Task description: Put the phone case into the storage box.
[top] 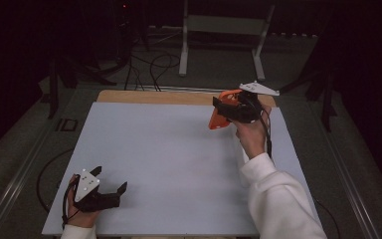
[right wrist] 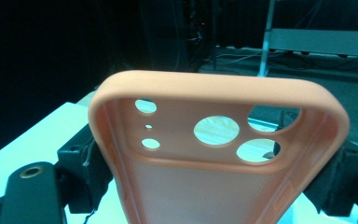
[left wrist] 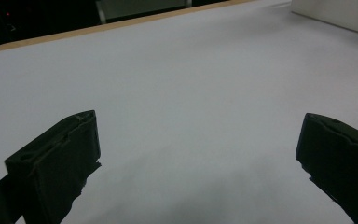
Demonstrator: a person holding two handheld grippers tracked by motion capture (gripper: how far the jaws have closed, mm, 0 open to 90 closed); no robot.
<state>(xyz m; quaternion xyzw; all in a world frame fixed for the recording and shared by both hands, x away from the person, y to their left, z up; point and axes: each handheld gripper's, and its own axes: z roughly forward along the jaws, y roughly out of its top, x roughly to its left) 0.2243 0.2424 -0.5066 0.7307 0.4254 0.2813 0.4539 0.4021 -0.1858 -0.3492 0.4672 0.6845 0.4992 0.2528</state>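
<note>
**Orange phone case held up over far right of worktop**

Dark room, cables and a white stand on the floor behind; a pale grey worktop (top: 169, 164) with a wood strip along its far edge, bare surface. The orange phone case (right wrist: 214, 154) sits in the right tongs (top: 222, 110), raised above the worktop at upper right of the high view. In the right gripper view it stands upright at frame centre, open side toward the camera, camera cutouts near the top, jaws clamped on its two long edges. Judgement: light, soft rubbery shell, flexes under squeeze, likely grippy not slippery, not fragile; best held across the side rims low down, as now, clear of the cutouts. Left tongs (top: 113, 186) rest low at lower left of the high view, jaws spread wide, nothing between them. No containers in view.
</note>
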